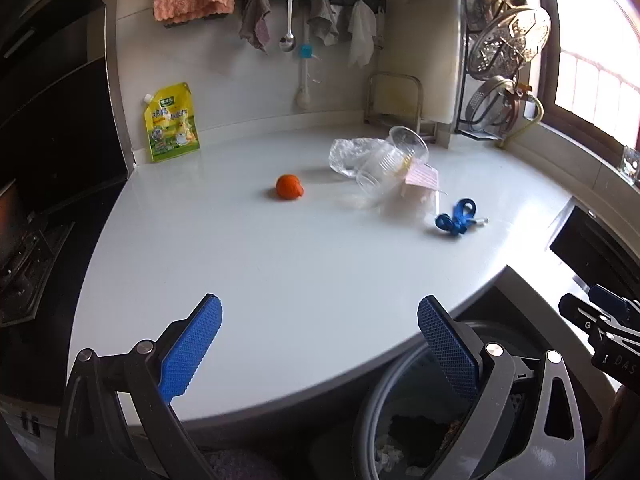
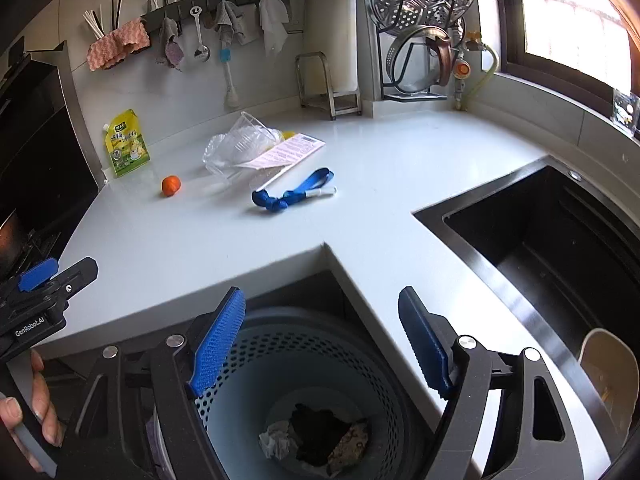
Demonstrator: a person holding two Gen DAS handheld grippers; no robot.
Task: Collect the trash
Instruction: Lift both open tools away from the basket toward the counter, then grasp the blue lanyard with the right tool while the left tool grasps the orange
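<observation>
Over on the left, a yellow pouch [image 1: 172, 123] leans upright against the back wall. Moving across the white counter [image 1: 280, 264], there's a small orange ball [image 1: 289, 187] of something sitting alone, well apart from the rest. Next comes the pile: a clear plastic cup [image 1: 394, 160] on its side, tangled with a crumpled plastic bag [image 1: 348, 156], a printed paper slip [image 2: 284, 152] resting on top. Just beside that, a knotted blue strap [image 1: 456, 218] lies flat. The left gripper [image 1: 320, 344] hangs at the counter's near edge, jaws spread wide, nothing between them. Further right, the right gripper [image 2: 322, 340] hovers directly above the perforated trash bin [image 2: 280, 344], jaws likewise parted and empty; crumpled scraps [image 2: 316, 440] sit at the bin's bottom. Far right, a dark sink [image 2: 560, 248] is set into the counter.
</observation>
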